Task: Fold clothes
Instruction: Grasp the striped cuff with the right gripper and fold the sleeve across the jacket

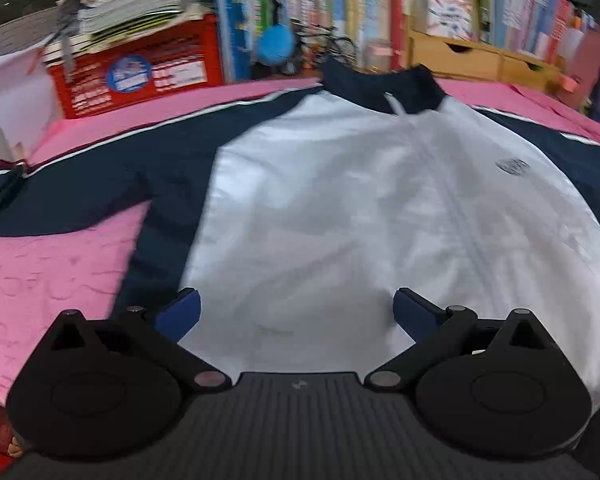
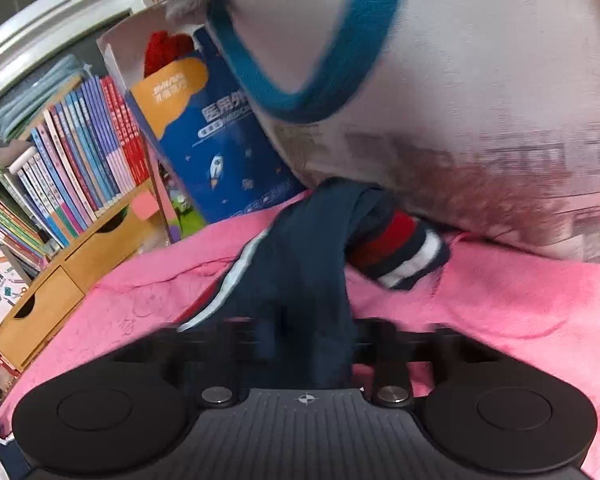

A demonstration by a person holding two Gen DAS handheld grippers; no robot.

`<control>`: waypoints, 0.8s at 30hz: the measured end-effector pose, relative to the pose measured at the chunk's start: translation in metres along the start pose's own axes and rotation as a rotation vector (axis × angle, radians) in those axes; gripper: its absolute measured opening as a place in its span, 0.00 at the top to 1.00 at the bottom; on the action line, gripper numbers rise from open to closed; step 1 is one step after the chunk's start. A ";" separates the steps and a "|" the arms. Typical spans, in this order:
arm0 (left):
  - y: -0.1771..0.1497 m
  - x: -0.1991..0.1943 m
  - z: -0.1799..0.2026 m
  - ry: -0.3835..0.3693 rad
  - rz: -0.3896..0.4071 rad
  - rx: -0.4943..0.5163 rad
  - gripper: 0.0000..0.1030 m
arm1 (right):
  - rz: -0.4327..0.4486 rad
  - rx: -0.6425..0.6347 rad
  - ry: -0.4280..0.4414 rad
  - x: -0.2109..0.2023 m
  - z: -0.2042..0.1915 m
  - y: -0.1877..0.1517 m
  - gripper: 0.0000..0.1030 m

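My left gripper (image 1: 296, 312) hovers with its fingers wide apart over the lower white front of the jacket (image 1: 340, 200), which lies flat on the pink blanket (image 1: 52, 276), collar toward the bookshelves (image 1: 380, 8). My right gripper (image 2: 308, 332) is clamped on the navy sleeve (image 2: 300, 264), whose striped cuff (image 2: 400, 252) lies just ahead beside a white bag (image 2: 480, 100).

Jacket (image 1: 340, 200): smooth white and navy woven cloth, faint sheen; cuff (image 2: 400, 252) ribbed knit. Bed cover (image 1: 52, 280): pink quilted cloth, matt. Drawer unit (image 2: 48, 280): pale bare wood. Left gripper (image 1: 296, 312): matt black plastic, metal pivot pins.
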State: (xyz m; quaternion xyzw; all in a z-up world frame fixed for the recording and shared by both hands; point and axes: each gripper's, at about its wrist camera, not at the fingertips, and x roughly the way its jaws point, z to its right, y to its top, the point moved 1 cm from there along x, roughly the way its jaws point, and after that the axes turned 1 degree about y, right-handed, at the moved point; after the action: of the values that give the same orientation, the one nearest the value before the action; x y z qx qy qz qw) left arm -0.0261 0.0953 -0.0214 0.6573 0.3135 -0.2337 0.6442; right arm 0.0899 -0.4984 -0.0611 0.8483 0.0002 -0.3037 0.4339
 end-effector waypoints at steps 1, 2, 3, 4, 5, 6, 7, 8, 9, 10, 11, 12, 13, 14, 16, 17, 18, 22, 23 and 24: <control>-0.001 0.003 -0.006 0.008 -0.005 -0.013 0.00 | 0.014 -0.017 0.024 -0.006 -0.011 -0.001 0.91; -0.002 0.007 -0.012 0.020 -0.013 -0.027 0.00 | 0.041 -0.057 0.039 -0.015 -0.027 -0.003 0.91; -0.004 0.011 -0.018 0.030 -0.020 -0.039 0.00 | 0.073 -0.118 0.055 -0.025 -0.048 -0.005 0.90; -0.007 0.014 -0.024 0.025 -0.017 -0.052 0.00 | 0.102 -0.186 0.085 -0.037 -0.071 -0.008 0.90; -0.009 0.014 -0.027 0.013 -0.006 -0.060 0.00 | 0.127 -0.256 0.135 -0.050 -0.098 -0.014 0.90; -0.010 0.013 -0.029 0.002 0.008 -0.061 0.00 | 0.145 -0.326 0.195 -0.063 -0.126 -0.022 0.90; -0.012 0.012 -0.030 -0.004 0.019 -0.052 0.00 | 0.161 -0.400 0.257 -0.077 -0.155 -0.034 0.90; -0.014 0.011 -0.030 -0.009 0.030 -0.042 0.00 | 0.172 -0.488 0.333 -0.093 -0.188 -0.049 0.90; -0.016 0.010 -0.031 -0.016 0.041 -0.037 0.00 | 0.169 -0.598 0.424 -0.110 -0.222 -0.073 0.90; -0.018 0.009 -0.032 -0.024 0.052 -0.036 0.00 | 0.159 -0.712 0.515 -0.125 -0.253 -0.100 0.91; -0.020 0.008 -0.034 -0.032 0.062 -0.039 0.00 | 0.139 -0.825 0.602 -0.141 -0.281 -0.130 0.91; -0.022 0.007 -0.036 -0.039 0.072 -0.039 0.00 | 0.107 -0.927 0.675 -0.152 -0.303 -0.161 0.90; -0.023 0.006 -0.036 -0.043 0.083 -0.035 0.00 | 0.073 -1.014 0.733 -0.161 -0.320 -0.191 0.90; -0.025 0.006 -0.036 -0.048 0.095 -0.029 0.00 | 0.038 -1.091 0.778 -0.168 -0.334 -0.219 0.89; -0.028 0.005 -0.037 -0.057 0.116 -0.017 0.00 | -0.036 -1.208 0.823 -0.174 -0.351 -0.267 0.85; -0.030 0.004 -0.038 -0.062 0.124 -0.015 0.00 | -0.070 -1.257 0.821 -0.174 -0.355 -0.287 0.82; -0.031 0.004 -0.039 -0.067 0.132 -0.015 0.00 | -0.093 -1.298 0.813 -0.175 -0.355 -0.301 0.74; -0.035 0.003 -0.040 -0.073 0.170 -0.010 0.00 | -0.120 -1.345 0.790 -0.180 -0.343 -0.313 0.43; -0.036 0.003 -0.041 -0.075 0.181 -0.009 0.00 | -0.130 -1.330 0.802 -0.182 -0.339 -0.309 0.40; -0.037 0.003 -0.041 -0.077 0.191 -0.008 0.00 | -0.145 -1.315 0.825 -0.183 -0.337 -0.304 0.36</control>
State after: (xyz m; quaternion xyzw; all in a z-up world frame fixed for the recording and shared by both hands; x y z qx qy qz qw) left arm -0.0546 0.1359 -0.0474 0.6720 0.2255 -0.1951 0.6778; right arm 0.0337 -0.0120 -0.0425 0.4588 0.3970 0.0714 0.7917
